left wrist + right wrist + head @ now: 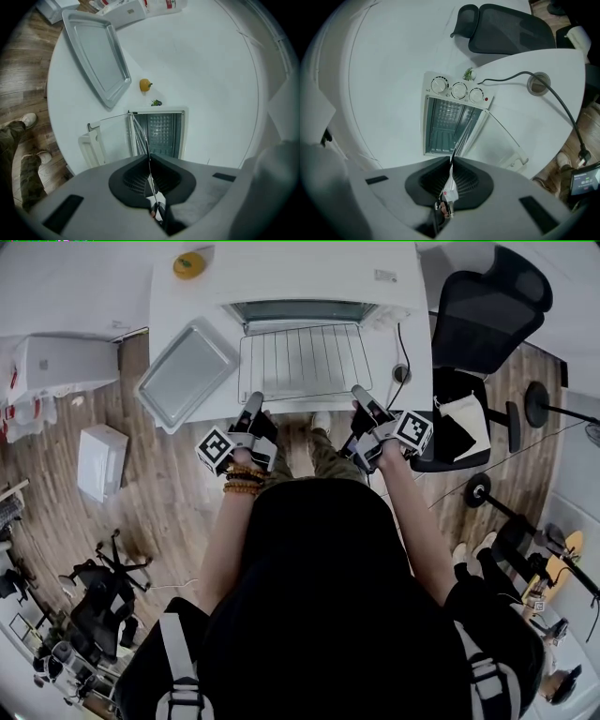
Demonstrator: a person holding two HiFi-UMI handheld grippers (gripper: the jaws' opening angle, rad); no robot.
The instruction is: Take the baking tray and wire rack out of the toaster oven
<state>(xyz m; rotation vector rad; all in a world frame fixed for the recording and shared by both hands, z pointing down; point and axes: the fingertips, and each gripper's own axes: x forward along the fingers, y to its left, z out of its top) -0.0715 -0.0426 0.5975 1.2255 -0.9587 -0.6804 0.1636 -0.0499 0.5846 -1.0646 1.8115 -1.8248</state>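
The wire rack [302, 360] sticks out of the open toaster oven [302, 311] over its lowered door. My left gripper [255, 399] is shut on the rack's near left corner and my right gripper [359, 393] is shut on its near right corner. The left gripper view shows the rack [140, 136] edge-on, running from the left gripper [151, 159] to the oven [161, 133]. The right gripper view shows the rack [464, 136] between the right gripper [452, 161] and the oven [447, 124]. The baking tray [186, 371] lies on the white table [403, 296], left of the oven, overhanging the edge.
A small orange fruit [189, 264] sits at the table's back left. The oven's cable runs to a grommet [401, 373] on the right. A black office chair [478, 324] stands right of the table. White boxes [101, 460] lie on the wooden floor at left.
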